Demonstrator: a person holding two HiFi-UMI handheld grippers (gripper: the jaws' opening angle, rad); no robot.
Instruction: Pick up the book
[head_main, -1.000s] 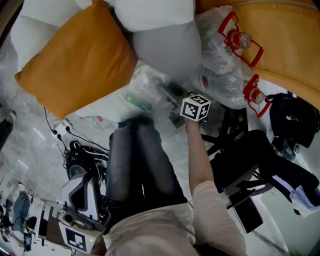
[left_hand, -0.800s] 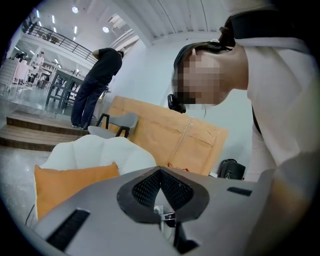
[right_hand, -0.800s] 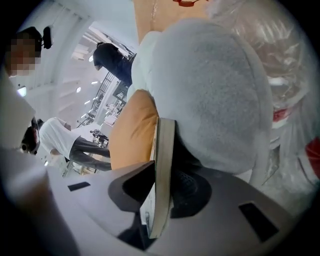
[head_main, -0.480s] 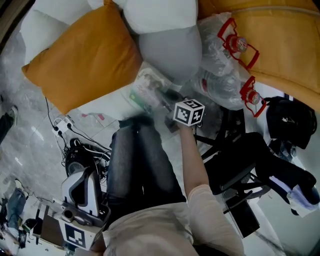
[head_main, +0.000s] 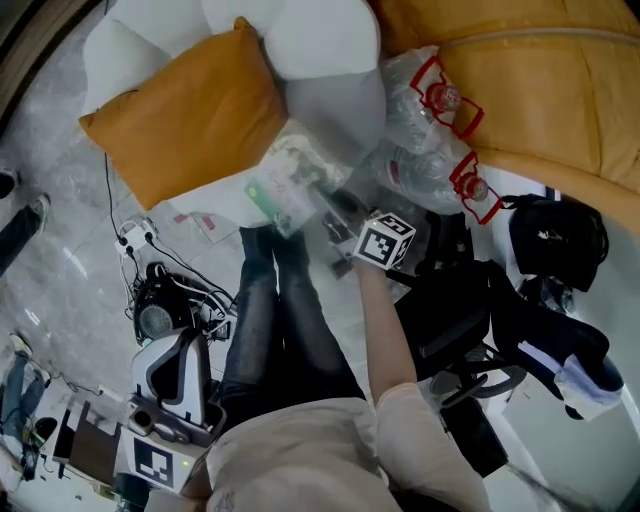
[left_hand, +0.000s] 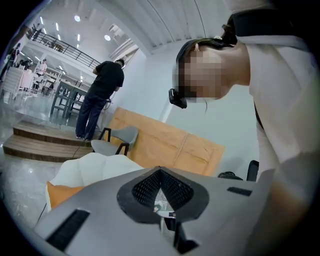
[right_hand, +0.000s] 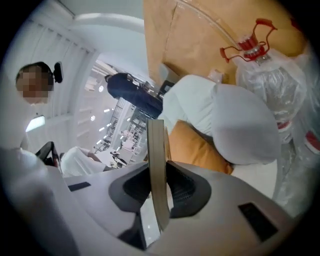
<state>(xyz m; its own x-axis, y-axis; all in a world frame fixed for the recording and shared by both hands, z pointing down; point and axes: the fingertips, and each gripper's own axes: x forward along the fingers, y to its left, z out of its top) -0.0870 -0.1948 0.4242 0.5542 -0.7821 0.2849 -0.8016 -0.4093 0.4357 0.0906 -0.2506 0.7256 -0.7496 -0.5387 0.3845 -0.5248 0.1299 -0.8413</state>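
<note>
Right gripper (right_hand: 159, 192): in the right gripper view its jaws were seen clamped narrowly on the book (right_hand: 155, 150), having just been closing with the book between them.
Book: it was gripped edge-on between the pads, its thin edge rising toward 12 o'clock.
Orange cushion (right_hand: 192, 147): it was seen just behind the book, at 3 o'clock from it.
Grey pillow (right_hand: 240, 125): it was seen beyond the cushion, at 2 o'clock from the book.
Water bottle (right_hand: 265, 85): wrapped in clear plastic and fitted with a red handle, it was seen at 2 o'clock in the frame.
Left gripper (left_hand: 160, 172): in the left gripper view its jaws were seen drawn together at the tips, with nothing gripped.
Standing person (left_hand: 102, 95): a dark top was worn and the back was turned, at 10 o'clock in the frame.
Grey chair (left_hand: 117, 139): it was seen at 9 o'clock, just beside a wooden panel (left_hand: 170, 145).
Marker cube (head_main: 385, 242): in the head view it was seen near the middle, on the right gripper.
Book's place: it was held at 11 o'clock from the cube, with the orange cushion at its 10 o'clock and the legs (head_main: 285, 320) at its 6 o'clock.
Left gripper's place: it was seen at 7 o'clock in the frame, well apart from the book.
</note>
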